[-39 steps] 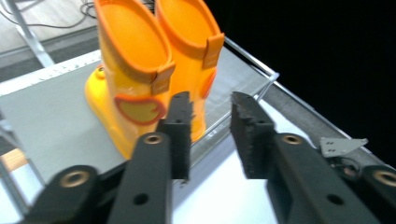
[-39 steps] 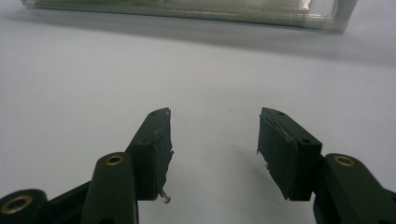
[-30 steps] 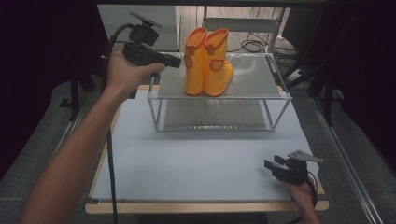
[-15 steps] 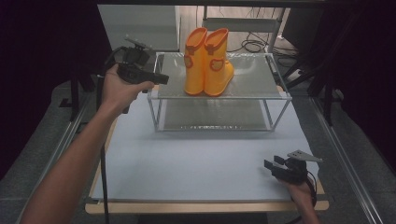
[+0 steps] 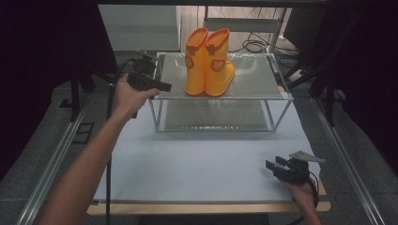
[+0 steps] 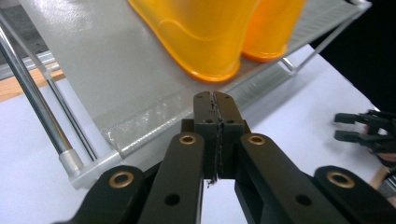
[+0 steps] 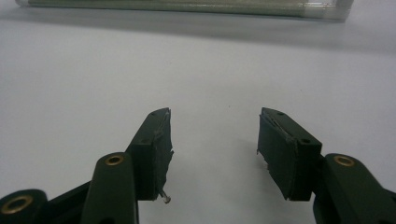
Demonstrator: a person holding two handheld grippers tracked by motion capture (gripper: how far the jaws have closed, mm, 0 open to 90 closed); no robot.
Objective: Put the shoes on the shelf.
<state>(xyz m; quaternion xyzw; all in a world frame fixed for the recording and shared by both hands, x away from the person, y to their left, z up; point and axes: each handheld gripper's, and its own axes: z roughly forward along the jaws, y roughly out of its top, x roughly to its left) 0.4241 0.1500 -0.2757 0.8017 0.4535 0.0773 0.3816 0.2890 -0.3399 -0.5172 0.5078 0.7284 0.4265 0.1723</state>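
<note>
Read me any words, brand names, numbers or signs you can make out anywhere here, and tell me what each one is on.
No readable text in any view.
Orange boots: a round patch on each shaft, too small and blurred to tell whether it carries lettering.
Wire rack: no label visible.
Left gripper and right gripper: plain black jaws with brass rivets, no markings.
Table surface: blank.

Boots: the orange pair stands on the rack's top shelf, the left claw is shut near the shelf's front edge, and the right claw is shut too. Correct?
Not quite: the right claw is open, its jaws wide apart over the white tabletop in the right gripper view. The boots, top shelf and shut left claw are as stated.
</note>
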